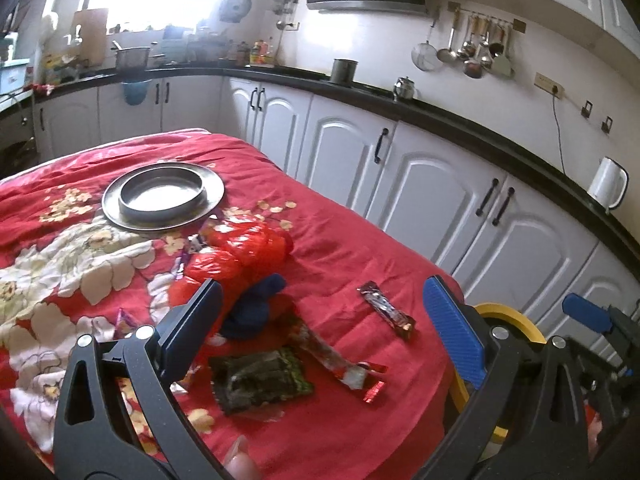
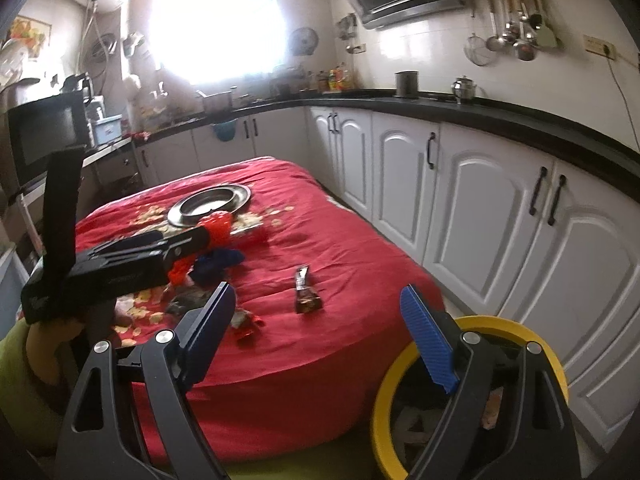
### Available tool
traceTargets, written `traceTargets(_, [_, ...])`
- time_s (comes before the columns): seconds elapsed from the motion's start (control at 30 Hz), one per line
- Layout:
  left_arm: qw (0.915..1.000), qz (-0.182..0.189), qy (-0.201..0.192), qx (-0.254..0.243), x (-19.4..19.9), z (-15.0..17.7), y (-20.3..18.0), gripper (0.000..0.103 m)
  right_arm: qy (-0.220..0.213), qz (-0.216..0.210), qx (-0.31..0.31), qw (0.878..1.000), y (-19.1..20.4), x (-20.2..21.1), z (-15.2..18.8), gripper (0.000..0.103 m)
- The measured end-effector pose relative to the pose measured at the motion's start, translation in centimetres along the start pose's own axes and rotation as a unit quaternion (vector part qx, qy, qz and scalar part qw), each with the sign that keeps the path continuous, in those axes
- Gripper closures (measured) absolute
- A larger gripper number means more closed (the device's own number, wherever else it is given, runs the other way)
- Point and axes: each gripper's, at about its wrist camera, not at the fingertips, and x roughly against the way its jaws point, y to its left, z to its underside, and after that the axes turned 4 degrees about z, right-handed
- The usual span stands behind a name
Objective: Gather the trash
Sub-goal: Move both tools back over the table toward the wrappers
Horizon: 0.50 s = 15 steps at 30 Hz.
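Wrappers lie on the red floral tablecloth [image 1: 340,248]: a dark green packet [image 1: 260,380], a red and white wrapper [image 1: 340,360], a dark snack-bar wrapper [image 1: 386,310] [image 2: 306,294], a red plastic bag [image 1: 240,252] and a dark blue cloth [image 1: 256,308]. A yellow-rimmed bin [image 2: 472,396] with trash inside stands on the floor at the table's right; its rim shows in the left wrist view [image 1: 508,316]. My left gripper [image 1: 320,328] is open above the packets. My right gripper [image 2: 320,332] is open and empty, above the table's near edge and the bin.
A steel plate with a bowl [image 1: 162,196] sits at the far side of the table. White cabinets [image 1: 360,152] with a black counter run along the right. A white jug [image 1: 608,180], a kettle [image 1: 404,88] and a pot [image 1: 344,71] stand on the counter.
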Motion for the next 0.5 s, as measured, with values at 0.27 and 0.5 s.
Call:
traceTargets(0.27, [0.9997, -0.012, -0.005, 0.022, 0.0, -0.4, 2.2, 0.011, 0.013, -0.022, 0.024, 0.999, 2.3, -1.4, -0.1, 0.021])
traceTargets(0.5, [0.9986, -0.026, -0.006, 0.045, -0.3, -0.4, 5.1, 0.011, 0.032, -0.044, 0.044, 0.998, 4.3, -3.2, 0.0, 0.021])
